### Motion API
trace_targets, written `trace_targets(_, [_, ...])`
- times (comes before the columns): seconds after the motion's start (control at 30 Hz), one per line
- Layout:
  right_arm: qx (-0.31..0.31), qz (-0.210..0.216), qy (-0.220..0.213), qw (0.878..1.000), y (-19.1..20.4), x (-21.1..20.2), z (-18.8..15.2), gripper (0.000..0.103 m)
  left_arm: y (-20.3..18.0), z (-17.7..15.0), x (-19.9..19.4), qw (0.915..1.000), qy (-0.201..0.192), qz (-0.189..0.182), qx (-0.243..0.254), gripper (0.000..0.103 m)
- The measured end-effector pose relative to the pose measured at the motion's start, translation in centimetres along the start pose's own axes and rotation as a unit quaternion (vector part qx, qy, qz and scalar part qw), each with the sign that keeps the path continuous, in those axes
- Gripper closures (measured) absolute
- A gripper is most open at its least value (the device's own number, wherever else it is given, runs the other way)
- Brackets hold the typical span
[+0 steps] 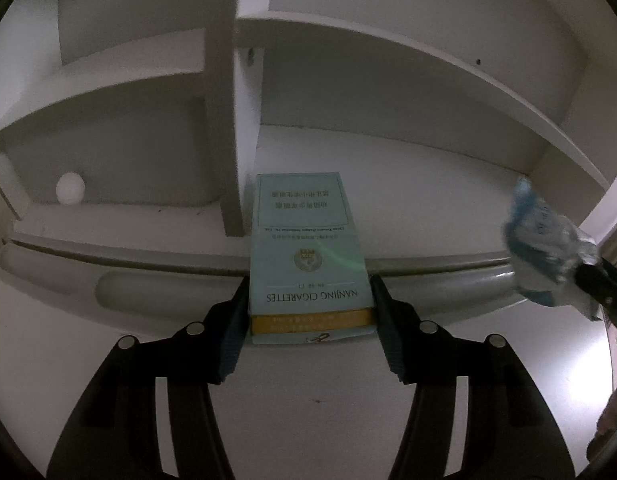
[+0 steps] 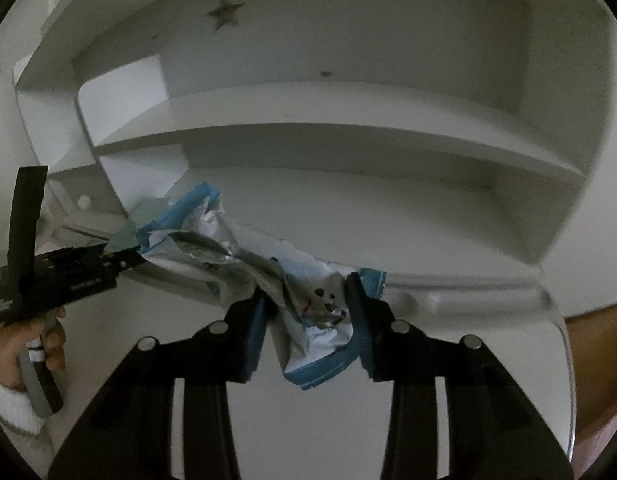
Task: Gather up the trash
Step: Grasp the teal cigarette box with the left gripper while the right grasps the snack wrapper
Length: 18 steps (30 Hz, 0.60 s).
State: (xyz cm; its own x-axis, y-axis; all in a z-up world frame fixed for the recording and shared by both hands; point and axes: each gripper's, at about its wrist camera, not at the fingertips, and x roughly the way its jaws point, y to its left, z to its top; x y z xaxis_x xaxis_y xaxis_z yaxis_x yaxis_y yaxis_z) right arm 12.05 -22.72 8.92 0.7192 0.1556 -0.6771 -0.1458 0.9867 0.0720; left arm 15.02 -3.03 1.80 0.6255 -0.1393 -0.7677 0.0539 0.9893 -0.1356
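A light blue cigarette pack [image 1: 304,240] with a yellow band lies on the white desk beside the shelf divider. My left gripper [image 1: 310,292] is shut on it, with one pad against each long side. In the right wrist view a crumpled blue, white and silver wrapper [image 2: 236,248] runs between the jaws of my right gripper [image 2: 310,308], which is shut on it. The left wrist view shows the same wrapper [image 1: 544,240] hanging off the desk at the far right, held by the right gripper [image 1: 596,280]. The left gripper [image 2: 124,256] and the pack [image 2: 148,212] show at the left of the right wrist view.
A white shelf unit stands on the desk, with a vertical divider [image 1: 224,120] and a shelf board [image 1: 388,60]. A rounded raised ridge [image 1: 148,292] runs across the desk. A round white cap [image 1: 70,189] sits in the left bay. A hand [image 2: 12,344] in a white sleeve holds the left gripper.
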Motion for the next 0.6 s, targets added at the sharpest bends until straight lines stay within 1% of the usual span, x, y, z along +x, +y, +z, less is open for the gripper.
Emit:
trace_targets(0.17, [0.045, -0.031, 0.017, 0.998, -3.2, -1.5, -3.0, 0.065, -0.5, 0.0, 0.1, 0.9999, -0.002, -0.004, 0.015, 0.047])
trace_targets(0.3, [0.051, -0.043, 0.037, 0.997, -3.8, -1.2, -4.4, 0.065, -0.7, 0.0, 0.3, 0.9996, -0.002, -0.005, 0.027, 0.047])
trace_targets(0.37, [0.047, -0.046, 0.038, 0.997, -3.3, -1.1, -5.0, 0.062, -0.8, 0.1, 0.2, 0.9995, -0.005, -0.004, 0.03, 0.047])
trace_targets(0.4, [0.038, -0.05, 0.041, 0.997, -3.0, -1.1, -4.9, 0.058, -0.8, 0.0, 0.2, 0.9995, -0.005, -0.005, 0.031, 0.047])
trace_targets(0.43, [0.026, -0.053, 0.044, 0.997, -2.7, -1.0, -4.8, 0.045, -0.8, 0.0, 0.3, 0.9995, -0.005, -0.004, 0.031, 0.047])
trace_targets(0.47, [0.012, -0.056, 0.045, 0.997, -2.3, -0.9, -4.6, 0.028, -0.7, 0.0, 0.4, 0.9995, -0.004, -0.005, 0.03, 0.047])
trace_targets(0.5, [0.001, -0.061, 0.043, 0.997, -2.0, -0.8, -4.5, 0.025, -0.4, 0.0, 0.5, 0.9996, -0.002, -0.005, 0.028, 0.047])
trace_targets(0.6, [-0.035, -0.079, 0.048, 0.995, -1.1, 0.0, -3.9, 0.024, -0.1, -0.2, 1.2, 0.9997, 0.005, -0.005, 0.025, 0.047])
